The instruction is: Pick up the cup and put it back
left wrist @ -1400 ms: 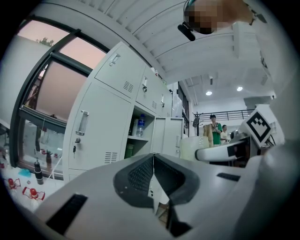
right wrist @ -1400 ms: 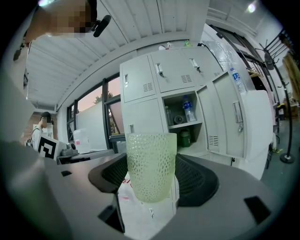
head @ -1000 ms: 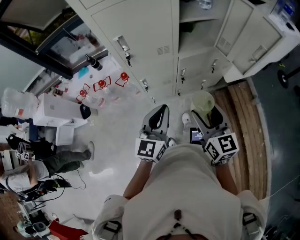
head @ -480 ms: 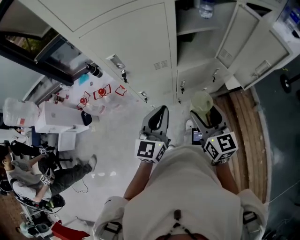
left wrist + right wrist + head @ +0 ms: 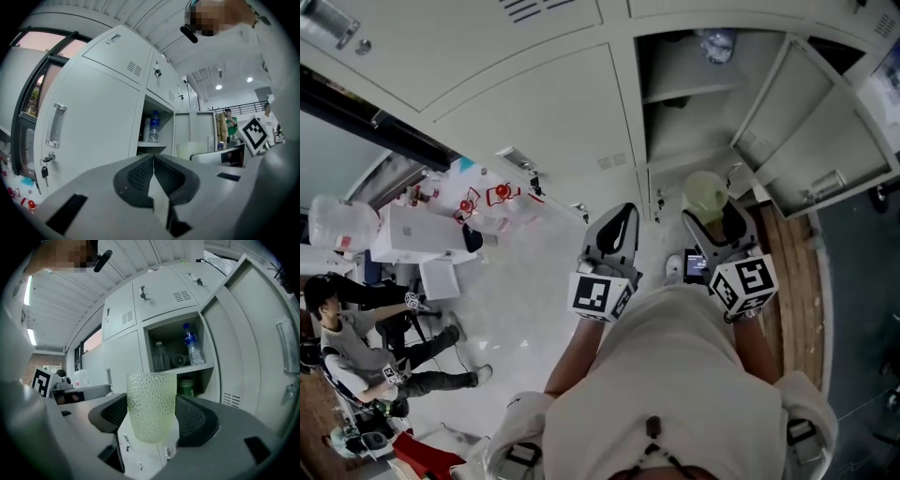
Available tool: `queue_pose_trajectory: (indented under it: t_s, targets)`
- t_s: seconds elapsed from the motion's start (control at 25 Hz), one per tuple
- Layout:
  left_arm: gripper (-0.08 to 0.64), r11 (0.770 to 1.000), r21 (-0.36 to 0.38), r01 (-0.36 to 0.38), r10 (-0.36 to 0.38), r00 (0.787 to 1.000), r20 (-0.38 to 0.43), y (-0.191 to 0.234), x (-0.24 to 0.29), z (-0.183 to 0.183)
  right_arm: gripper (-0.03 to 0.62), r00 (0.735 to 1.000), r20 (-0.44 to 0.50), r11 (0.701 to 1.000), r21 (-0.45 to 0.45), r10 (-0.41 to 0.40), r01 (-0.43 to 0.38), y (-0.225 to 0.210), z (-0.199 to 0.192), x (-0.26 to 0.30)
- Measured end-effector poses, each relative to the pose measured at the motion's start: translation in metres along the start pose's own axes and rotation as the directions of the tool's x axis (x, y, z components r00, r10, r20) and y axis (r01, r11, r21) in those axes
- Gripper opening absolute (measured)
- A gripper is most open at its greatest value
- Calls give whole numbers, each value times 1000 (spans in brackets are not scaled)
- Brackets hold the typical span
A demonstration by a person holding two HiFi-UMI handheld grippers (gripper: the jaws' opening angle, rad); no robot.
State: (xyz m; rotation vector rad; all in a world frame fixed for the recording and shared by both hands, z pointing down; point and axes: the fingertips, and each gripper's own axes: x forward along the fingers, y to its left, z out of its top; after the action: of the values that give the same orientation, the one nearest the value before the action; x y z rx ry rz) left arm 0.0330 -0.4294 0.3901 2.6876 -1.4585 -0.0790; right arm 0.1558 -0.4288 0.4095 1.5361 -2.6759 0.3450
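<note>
**Cup held in front of the open locker**

A bank of pale lockers (image 5: pixel 534 103) fills the space ahead. One compartment (image 5: pixel 694 112) stands open, its door (image 5: pixel 253 348) swung out to the right. Inside, a shelf (image 5: pixel 180 369) carries a water bottle (image 5: pixel 191 350) and some clear glassware too small to make out.

The right gripper (image 5: pixel 152 413) pinches the cup (image 5: pixel 151 406) between its jaws, one pad on each side of the dimpled wall. The cup is upright, its long axis vertical and its mouth up, clear of any surface. The left gripper (image 5: pixel 152 176) has its jaws pressed together on nothing and faces the closed locker door left of the opening.

The open compartment lies straight ahead of the cup and higher. In the right gripper view the shelf sits just above the cup's rim and well behind it. The right hand is the nearer one to the opening, so the return probably calls for a lift and a forward reach while the cup is kept upright.
</note>
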Motion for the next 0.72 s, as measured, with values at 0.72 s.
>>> queue_pose_trajectory:
  t_s: [0.72]
  targets:
    - [9, 984, 15, -180, 180, 984, 11, 11, 56, -3, 331, 984, 167, 980, -194, 70, -37, -103, 131, 119]
